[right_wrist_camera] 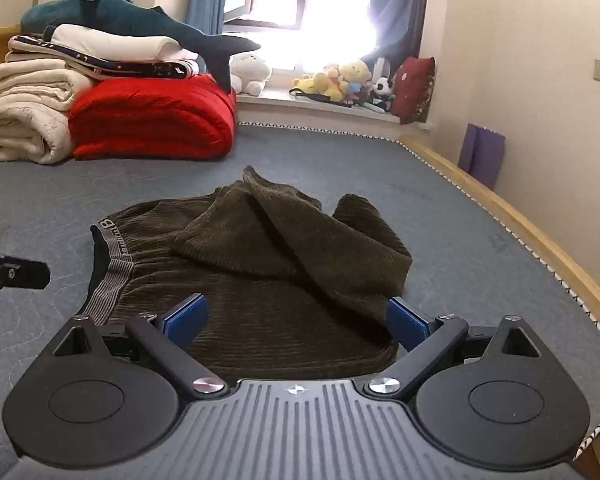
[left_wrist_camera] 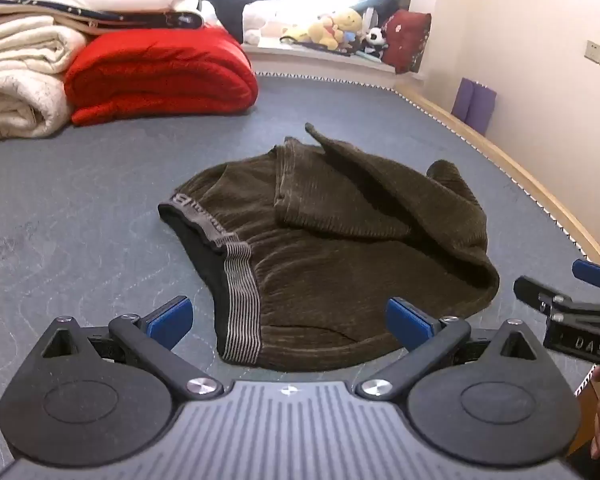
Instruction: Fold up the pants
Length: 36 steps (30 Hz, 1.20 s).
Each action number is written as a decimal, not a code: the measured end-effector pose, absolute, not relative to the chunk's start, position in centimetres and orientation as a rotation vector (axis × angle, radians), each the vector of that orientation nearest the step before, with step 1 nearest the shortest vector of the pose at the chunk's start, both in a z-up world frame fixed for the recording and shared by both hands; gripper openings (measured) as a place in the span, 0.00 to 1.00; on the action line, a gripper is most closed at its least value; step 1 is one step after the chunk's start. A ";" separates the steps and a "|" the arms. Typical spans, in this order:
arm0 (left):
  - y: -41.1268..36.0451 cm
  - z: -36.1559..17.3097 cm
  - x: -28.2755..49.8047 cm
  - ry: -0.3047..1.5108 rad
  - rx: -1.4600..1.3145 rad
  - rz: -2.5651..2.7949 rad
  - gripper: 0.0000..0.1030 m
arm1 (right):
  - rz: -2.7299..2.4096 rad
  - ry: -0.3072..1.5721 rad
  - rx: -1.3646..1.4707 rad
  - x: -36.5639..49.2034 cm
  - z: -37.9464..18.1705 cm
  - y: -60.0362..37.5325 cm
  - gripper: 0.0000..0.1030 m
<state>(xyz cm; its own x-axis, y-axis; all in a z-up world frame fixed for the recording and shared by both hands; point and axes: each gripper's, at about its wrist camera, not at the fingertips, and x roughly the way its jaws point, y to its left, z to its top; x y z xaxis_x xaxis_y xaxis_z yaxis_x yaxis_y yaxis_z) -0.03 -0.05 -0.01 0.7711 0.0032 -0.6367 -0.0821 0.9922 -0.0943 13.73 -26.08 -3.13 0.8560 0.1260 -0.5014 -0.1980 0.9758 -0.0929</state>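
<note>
Dark olive ribbed pants (left_wrist_camera: 340, 248) lie folded in a loose heap on the grey-blue mattress (left_wrist_camera: 80, 208), grey striped waistband at the left, legs folded back over the seat. My left gripper (left_wrist_camera: 290, 320) is open and empty just before the pants' near edge. My right gripper (right_wrist_camera: 298, 316) is open and empty, low over the near part of the pants (right_wrist_camera: 260, 264). The right gripper also shows at the right edge of the left wrist view (left_wrist_camera: 572, 300). The left gripper shows at the left edge of the right wrist view (right_wrist_camera: 8, 274).
A red folded quilt (left_wrist_camera: 160, 76) and cream blankets (left_wrist_camera: 16, 80) are stacked at the far left with a plush shark (right_wrist_camera: 132, 26) on top. Plush toys (left_wrist_camera: 336, 28) sit on the windowsill. The wooden bed edge (left_wrist_camera: 540, 188) runs along the right, near the wall.
</note>
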 end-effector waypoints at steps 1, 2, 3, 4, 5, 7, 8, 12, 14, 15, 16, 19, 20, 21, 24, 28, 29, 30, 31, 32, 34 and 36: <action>-0.2 0.0 -0.1 0.693 -0.112 0.053 1.00 | 0.161 0.521 -0.135 13.7 -3.1 -26.1 0.93; -0.4 0.0 -0.2 0.696 -0.100 0.061 1.00 | 0.151 0.524 -0.124 13.5 -3.0 -26.1 0.93; -0.7 0.0 -0.4 0.696 -0.084 0.070 1.00 | 0.139 0.524 -0.114 13.4 -2.9 -26.1 0.93; -0.4 -0.4 -1.1 0.679 -0.095 0.077 1.00 | 0.135 0.523 -0.110 13.2 -2.8 -26.0 0.93; -0.6 -0.7 -0.6 0.704 -0.079 0.084 1.00 | 0.140 0.550 -0.091 13.6 -2.8 -26.2 0.94; -0.5 -0.7 -1.2 0.684 -0.073 0.095 1.00 | 0.141 0.587 -0.076 14.7 -3.3 -26.2 0.94; -0.4 -0.7 -0.7 0.694 -0.082 0.090 1.00 | 0.137 0.586 -0.077 14.6 -3.4 -26.0 0.94; 0.3 -0.5 -0.7 0.653 -0.092 0.108 1.00 | 0.141 0.601 -0.069 15.0 -3.5 -25.7 0.94; 0.3 -0.3 -0.6 0.652 -0.093 0.110 1.00 | 0.150 0.610 -0.057 15.1 -3.6 -25.8 0.94; 0.3 -0.4 -0.4 0.658 -0.098 0.105 1.00 | 0.149 0.612 -0.056 15.1 -3.6 -25.8 0.94; 0.4 -0.4 -0.3 0.664 -0.107 0.096 1.00 | 0.145 0.613 -0.061 15.1 -3.6 -25.8 0.94; 0.4 -0.6 -0.2 0.686 -0.128 0.069 1.00 | 0.141 0.613 -0.062 15.1 -3.6 -25.9 0.94; 0.3 -0.7 -0.2 0.690 -0.125 0.071 1.00 | 0.144 0.617 -0.055 15.1 -3.5 -26.0 0.94; 0.2 -0.7 -0.2 0.693 -0.119 0.075 1.00 | 0.146 0.621 -0.049 15.1 -3.5 -26.1 0.94; 0.3 -0.8 0.0 0.705 -0.112 0.088 1.00 | 0.154 0.630 -0.039 15.2 -3.5 -26.2 0.94; 0.5 -1.0 0.3 0.725 -0.138 0.093 1.00 | 0.159 0.638 -0.043 15.4 -3.5 -26.3 0.94; 0.5 -1.0 0.3 0.728 -0.140 0.094 1.00 | 0.157 0.640 -0.042 15.3 -3.6 -26.3 0.94; 0.4 -1.0 0.3 0.731 -0.140 0.094 1.00 | 0.155 0.643 -0.039 15.4 -3.6 -26.3 0.94; 0.3 -1.1 0.4 0.732 -0.139 0.092 1.00 | 0.153 0.644 -0.036 15.4 -3.6 -26.4 0.94; 0.3 -1.1 0.4 0.733 -0.138 0.091 1.00 | 0.151 0.645 -0.033 15.4 -3.6 -26.3 0.94; 0.1 -1.0 0.4 0.735 -0.136 0.087 1.00 | 0.148 0.647 -0.030 15.4 -3.6 -26.4 0.94; -0.1 -1.1 0.5 0.738 -0.134 0.082 1.00 | 0.148 0.648 -0.028 15.5 -3.6 -26.4 0.94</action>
<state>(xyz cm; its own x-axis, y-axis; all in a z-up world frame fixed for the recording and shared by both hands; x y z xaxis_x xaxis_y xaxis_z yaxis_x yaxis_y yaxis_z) 0.54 -0.05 -1.11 0.7369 0.0268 -0.6755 -0.1213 0.9882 -0.0931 15.53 -26.36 -3.58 0.7872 0.1289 -0.6031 -0.1467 0.9890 0.0199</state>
